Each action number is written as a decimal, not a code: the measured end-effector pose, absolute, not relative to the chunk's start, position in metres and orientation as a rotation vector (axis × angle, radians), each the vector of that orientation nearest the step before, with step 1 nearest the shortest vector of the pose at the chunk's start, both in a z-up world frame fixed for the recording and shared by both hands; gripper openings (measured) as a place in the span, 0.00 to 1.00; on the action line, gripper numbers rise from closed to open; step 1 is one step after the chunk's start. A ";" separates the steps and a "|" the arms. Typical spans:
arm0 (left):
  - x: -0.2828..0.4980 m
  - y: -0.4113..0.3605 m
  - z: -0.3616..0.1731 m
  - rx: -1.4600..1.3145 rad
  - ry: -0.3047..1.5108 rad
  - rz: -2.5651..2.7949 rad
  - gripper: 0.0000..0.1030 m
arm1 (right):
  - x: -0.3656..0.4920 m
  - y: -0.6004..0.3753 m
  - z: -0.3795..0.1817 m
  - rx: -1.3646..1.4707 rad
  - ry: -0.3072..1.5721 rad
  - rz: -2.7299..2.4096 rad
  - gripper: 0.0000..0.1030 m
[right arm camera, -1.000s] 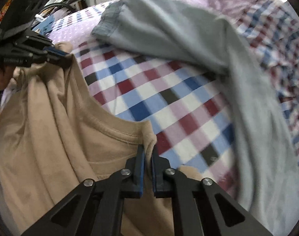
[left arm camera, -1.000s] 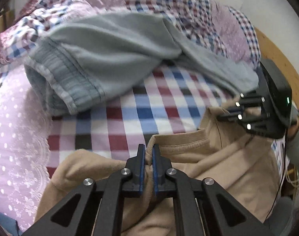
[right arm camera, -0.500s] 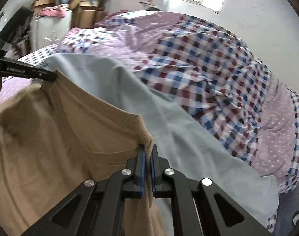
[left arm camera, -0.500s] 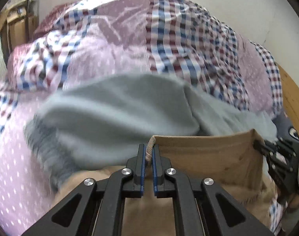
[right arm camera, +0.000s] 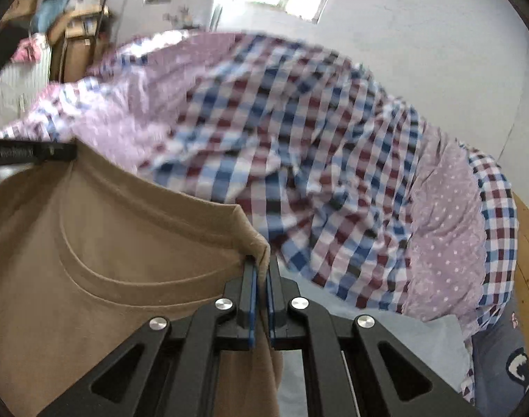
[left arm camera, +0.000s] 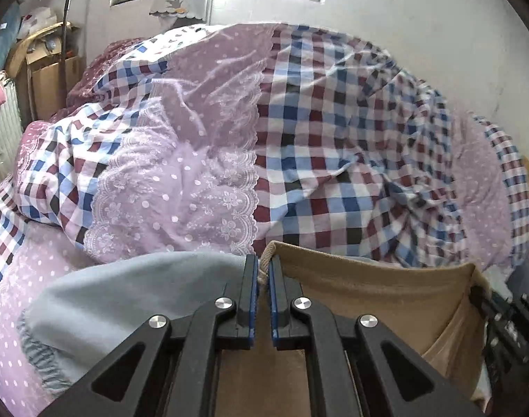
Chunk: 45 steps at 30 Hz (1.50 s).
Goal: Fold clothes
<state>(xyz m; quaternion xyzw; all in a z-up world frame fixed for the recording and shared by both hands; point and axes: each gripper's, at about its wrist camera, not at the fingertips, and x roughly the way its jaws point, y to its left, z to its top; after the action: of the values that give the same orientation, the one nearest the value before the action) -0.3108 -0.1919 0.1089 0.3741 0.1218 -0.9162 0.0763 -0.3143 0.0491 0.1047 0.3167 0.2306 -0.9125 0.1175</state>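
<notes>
A tan T-shirt (left arm camera: 372, 295) hangs stretched between both grippers above the bed. My left gripper (left arm camera: 263, 271) is shut on one shoulder edge of the tan T-shirt. My right gripper (right arm camera: 261, 271) is shut on the other shoulder, with the round neckline (right arm camera: 101, 271) of the tan T-shirt (right arm camera: 73, 243) spread out to its left. Each view shows the other gripper at the shirt's far corner: the right gripper (left arm camera: 501, 316) at the right edge, the left gripper (right arm camera: 38, 151) at the left edge. A light blue-grey garment (left arm camera: 125, 299) lies on the bed below.
A bunched checked and lilac dotted quilt (left arm camera: 264, 146) fills the bed behind the shirt. A white wall (left arm camera: 421, 17) and windows stand beyond. Boxes and a wooden chair (left arm camera: 38, 62) are at far left. The wooden bed frame (right arm camera: 528, 250) shows at right.
Both grippers have risen with the tan T-shirt, lifting it off the bed and pulling it taut. The view now tilts up toward the quilt and wall.
</notes>
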 end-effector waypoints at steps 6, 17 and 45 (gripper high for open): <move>-0.318 -0.188 0.079 1.238 0.398 -2.701 0.07 | -0.329 0.036 0.050 1.108 0.818 -2.569 0.15; -0.188 -0.199 0.093 1.292 0.683 -2.874 0.72 | -0.245 0.153 0.150 0.906 0.305 -2.652 0.73; 0.007 -0.056 0.018 1.438 0.503 -3.036 0.80 | -0.173 0.188 0.057 1.262 0.609 -2.519 0.46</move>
<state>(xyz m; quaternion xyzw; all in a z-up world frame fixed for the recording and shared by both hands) 0.0069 -0.0555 0.0179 0.4200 0.1468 -0.8865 -0.1271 -0.1735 0.1882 0.0571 0.4341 0.2095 -0.8666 0.1292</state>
